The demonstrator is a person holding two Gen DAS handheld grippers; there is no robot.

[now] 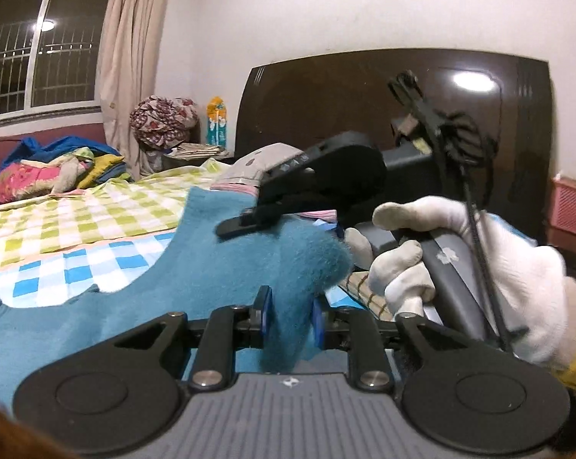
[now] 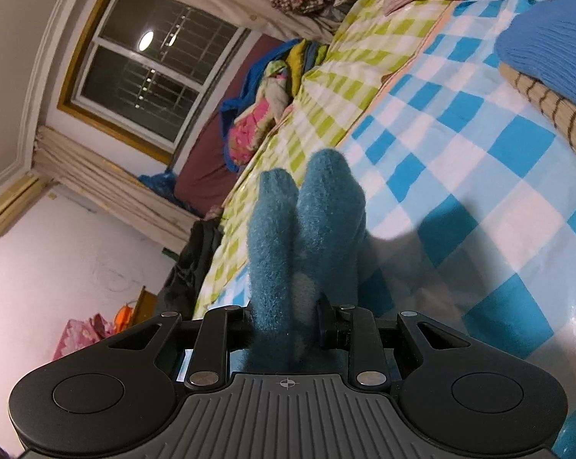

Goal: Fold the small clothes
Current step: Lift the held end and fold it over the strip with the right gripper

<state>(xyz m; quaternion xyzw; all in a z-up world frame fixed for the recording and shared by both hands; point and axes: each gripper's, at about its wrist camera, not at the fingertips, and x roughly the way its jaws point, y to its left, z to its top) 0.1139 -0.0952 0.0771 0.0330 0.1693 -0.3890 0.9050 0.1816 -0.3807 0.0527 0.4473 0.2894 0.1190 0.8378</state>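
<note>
- Above the checked bedsheet (image 1: 96, 222), a fuzzy teal knit garment (image 1: 196, 267) is held up between both grippers, clear of the bed at the held end.
- Left gripper (image 1: 288, 317): pressed together on a bunched fold of the teal garment; the blue-padded fingers (image 1: 266, 311) pinch the fabric from both sides.
- From that pinch, in the left wrist view, the garment spreads away to the left and downward, with a scalloped, curved edge against the blue-and-white checks. Its long axis runs roughly left to right across that view.
- Right gripper (image 2: 288, 325): closed on the same teal garment (image 2: 307, 229). Two rounded fuzzy lobes stand side by side and point forward, away from the fingers, over the blue-and-white sheet (image 2: 460, 153).
- The right gripper's body (image 1: 326, 176) shows in the left wrist view, gripped by a white-gloved hand (image 1: 479, 267), just above the garment's upper edge.
- Folded clothes (image 2: 548, 57), blue over a striped tan piece, lie on the sheet well apart from the held garment.
- A dark wooden headboard (image 1: 364, 95) stands behind the bed.
- A heap of coloured laundry (image 1: 51, 168) lies at the far side under the window (image 1: 39, 46).
</note>
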